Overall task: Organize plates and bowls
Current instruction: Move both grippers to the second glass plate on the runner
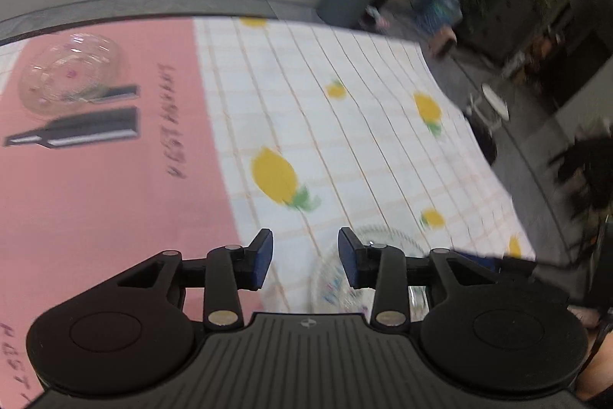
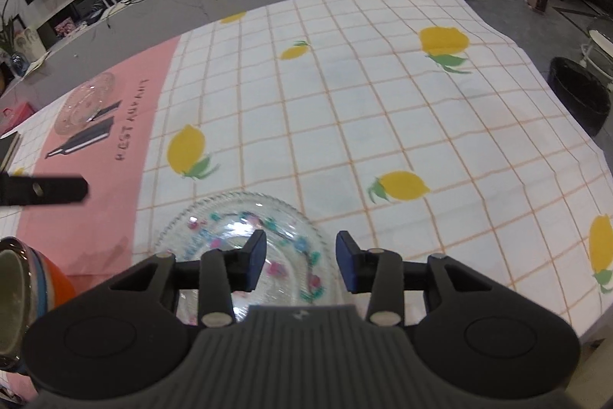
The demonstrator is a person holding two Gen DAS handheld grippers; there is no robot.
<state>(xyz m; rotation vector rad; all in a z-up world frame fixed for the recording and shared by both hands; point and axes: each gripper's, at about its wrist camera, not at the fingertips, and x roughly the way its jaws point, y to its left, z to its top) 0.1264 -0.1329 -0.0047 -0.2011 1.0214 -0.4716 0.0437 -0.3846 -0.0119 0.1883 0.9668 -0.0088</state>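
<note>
Glassware is the worry: both the left claw (image 1: 305, 257) and right claw (image 2: 300, 261) hang released over the floral glass plate (image 2: 245, 217), so a careless dip could chip its rim.

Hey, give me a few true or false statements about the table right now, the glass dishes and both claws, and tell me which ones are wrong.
1. The right claw is open with nothing between its pads. True.
2. The left claw is clamped on a plate. False: it is open and holds nothing.
3. A clear glass plate with a flower pattern lies on the checked lemon cloth right below the right claw. True.
4. The second glass dish sits on the white checked part of the cloth. False: it sits on the pink strip, next to the printed knife picture.
5. The two glass dishes are stacked. False: they lie well apart.
</note>
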